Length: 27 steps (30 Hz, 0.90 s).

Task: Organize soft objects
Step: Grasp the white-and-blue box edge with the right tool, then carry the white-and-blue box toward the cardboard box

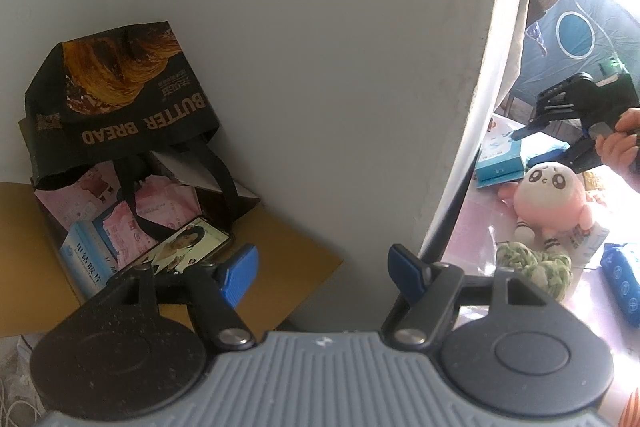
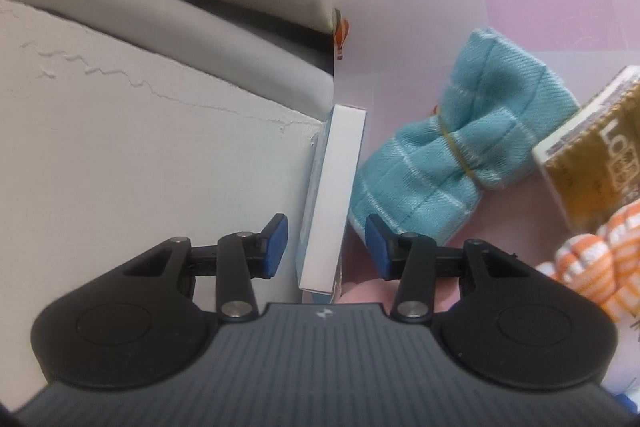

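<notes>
In the left wrist view my left gripper (image 1: 323, 271) is open and empty, facing a white wall corner. To its right on the pink table (image 1: 480, 223) sit a pink and white plush toy (image 1: 548, 195), a green and white rope knot (image 1: 536, 267) and a blue packet (image 1: 624, 279). The right gripper (image 1: 568, 131) shows there too, held above the plush. In the right wrist view my right gripper (image 2: 327, 247) is open, its fingers either side of a white and blue box (image 2: 332, 203) standing against the wall. A rolled teal cloth (image 2: 444, 147) tied with a rubber band lies just right of it. An orange striped soft toy (image 2: 600, 259) is at far right.
A black "BUTTER BREAD" paper bag (image 1: 120, 115) leans on a cardboard box (image 1: 280, 251) holding pink packets, a blue box and a phone (image 1: 188, 247). A gold package (image 2: 592, 151) lies beside the teal cloth. A blue box (image 1: 500, 159) lies behind the plush.
</notes>
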Motion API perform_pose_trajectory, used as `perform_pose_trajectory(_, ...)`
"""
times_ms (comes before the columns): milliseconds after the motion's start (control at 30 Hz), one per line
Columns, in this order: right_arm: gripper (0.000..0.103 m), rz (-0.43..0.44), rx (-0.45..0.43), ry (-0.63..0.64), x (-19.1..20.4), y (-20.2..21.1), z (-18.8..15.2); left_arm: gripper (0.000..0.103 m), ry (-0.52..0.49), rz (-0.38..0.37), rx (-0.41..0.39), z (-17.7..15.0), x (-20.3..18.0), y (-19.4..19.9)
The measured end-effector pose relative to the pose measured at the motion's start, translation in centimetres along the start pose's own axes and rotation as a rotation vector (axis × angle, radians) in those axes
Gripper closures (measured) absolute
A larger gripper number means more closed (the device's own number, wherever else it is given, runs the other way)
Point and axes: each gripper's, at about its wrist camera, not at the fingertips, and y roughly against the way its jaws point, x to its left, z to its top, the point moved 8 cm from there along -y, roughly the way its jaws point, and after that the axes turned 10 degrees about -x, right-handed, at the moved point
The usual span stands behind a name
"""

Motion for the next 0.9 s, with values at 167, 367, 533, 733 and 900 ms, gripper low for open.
perform_pose_trajectory(167,0.080,-0.026,-0.015,0.016,0.3,-0.6,-0.4,0.030,-0.004,-0.002,-0.007,0.2,-0.2,0.3)
perform_pose_trajectory(367,0.084,0.056,-0.082,-0.028,0.8,3.3,0.5,0.030,0.010,-0.046,-0.015,1.0,-1.4,1.4)
perform_pose_trajectory(533,0.084,0.150,-0.115,-0.021,0.9,9.7,0.2,0.030,0.060,-0.144,-0.019,2.4,-3.4,3.0)
perform_pose_trajectory(733,0.084,0.239,-0.123,0.003,-1.3,18.8,-3.2,0.029,0.181,-0.370,0.033,3.8,-7.4,4.4)
perform_pose_trajectory(900,0.084,0.311,-0.117,-0.013,-4.3,25.8,-7.8,0.029,0.278,-0.622,0.155,4.5,-12.6,5.2)
